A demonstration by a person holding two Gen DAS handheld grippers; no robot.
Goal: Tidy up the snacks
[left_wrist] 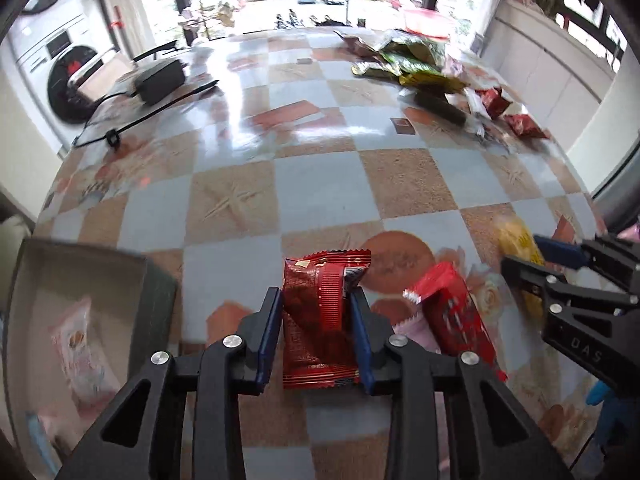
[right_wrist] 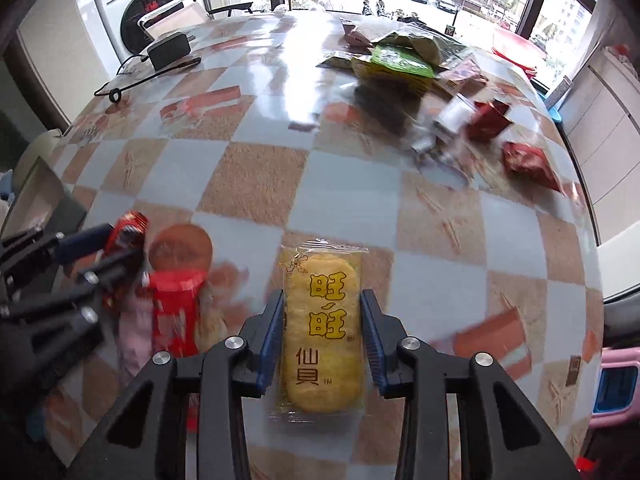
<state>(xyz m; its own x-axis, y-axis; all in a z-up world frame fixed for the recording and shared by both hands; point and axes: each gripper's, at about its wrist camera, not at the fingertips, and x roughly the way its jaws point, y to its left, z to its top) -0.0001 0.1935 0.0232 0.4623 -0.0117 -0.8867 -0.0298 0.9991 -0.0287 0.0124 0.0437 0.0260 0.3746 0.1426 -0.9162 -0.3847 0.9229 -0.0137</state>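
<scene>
My left gripper (left_wrist: 316,312) is shut on a dark red snack packet (left_wrist: 320,320), held just above the checkered table (left_wrist: 320,184). My right gripper (right_wrist: 322,320) is shut on a yellow rice cracker packet (right_wrist: 320,332). In the left wrist view the right gripper (left_wrist: 532,256) sits to the right with the yellow packet (left_wrist: 516,240) between its fingers. A bright red packet (left_wrist: 452,312) and a pink packet (left_wrist: 416,332) lie between the two grippers. In the right wrist view the left gripper (right_wrist: 116,248) is at the left, by the bright red packet (right_wrist: 176,308).
An open cardboard box (left_wrist: 80,280) at the near left holds a pink snack packet (left_wrist: 80,344). A pile of green, yellow and red snack bags (left_wrist: 432,72) lies at the far right of the table. A black power adapter with cable (left_wrist: 160,80) sits far left.
</scene>
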